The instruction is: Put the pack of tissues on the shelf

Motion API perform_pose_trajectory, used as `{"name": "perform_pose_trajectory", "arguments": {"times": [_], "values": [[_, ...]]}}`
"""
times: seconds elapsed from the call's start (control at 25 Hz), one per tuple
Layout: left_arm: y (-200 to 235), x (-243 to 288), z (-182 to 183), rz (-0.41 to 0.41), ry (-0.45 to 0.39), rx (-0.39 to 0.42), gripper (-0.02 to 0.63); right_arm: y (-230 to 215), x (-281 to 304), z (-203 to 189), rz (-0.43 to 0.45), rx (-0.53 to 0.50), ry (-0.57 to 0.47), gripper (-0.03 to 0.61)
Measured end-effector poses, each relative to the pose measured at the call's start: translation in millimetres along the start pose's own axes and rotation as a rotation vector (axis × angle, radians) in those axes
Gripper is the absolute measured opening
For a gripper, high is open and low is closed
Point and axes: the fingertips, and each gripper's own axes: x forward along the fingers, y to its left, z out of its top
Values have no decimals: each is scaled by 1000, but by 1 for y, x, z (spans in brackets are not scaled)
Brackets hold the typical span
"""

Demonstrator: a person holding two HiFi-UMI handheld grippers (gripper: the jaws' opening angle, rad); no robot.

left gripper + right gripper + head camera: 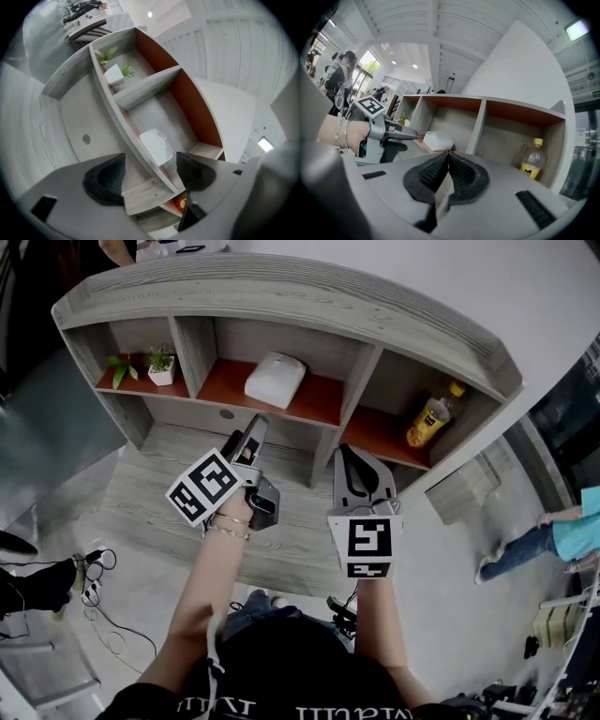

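The pack of tissues (pixel 275 379) lies in the shelf's (pixel 281 296) middle bay. It looks light and soft, best pinched gently across its width. The left tongs (pixel 150 165) gape empty; the right tongs (pixel 448 155) are closed on nothing.

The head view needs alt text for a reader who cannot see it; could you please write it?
A white pack of tissues lies in the middle compartment of a grey shelf, with the left gripper and right gripper held empty before it. A potted plant sits in the left compartment, a bottle in the right.
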Motion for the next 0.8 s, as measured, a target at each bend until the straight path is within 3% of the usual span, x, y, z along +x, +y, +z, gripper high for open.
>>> {"name": "perform_pose_trajectory", "arguments": {"times": [0.16, 0.36, 0.64, 0.8], "values": [[-20, -15, 5, -43, -21, 131, 327, -5, -12, 2, -13, 59, -28, 17], [-43, -36, 8, -67, -49, 382, 325, -8, -26, 5, -14, 145, -76, 17], [-54, -68, -3, -40, -9, 651, 304, 1, -42, -1, -8, 155, -95, 17], [-62, -84, 3, -30, -33, 809, 256, 8, -47, -2, 7, 158, -91, 17]]}}
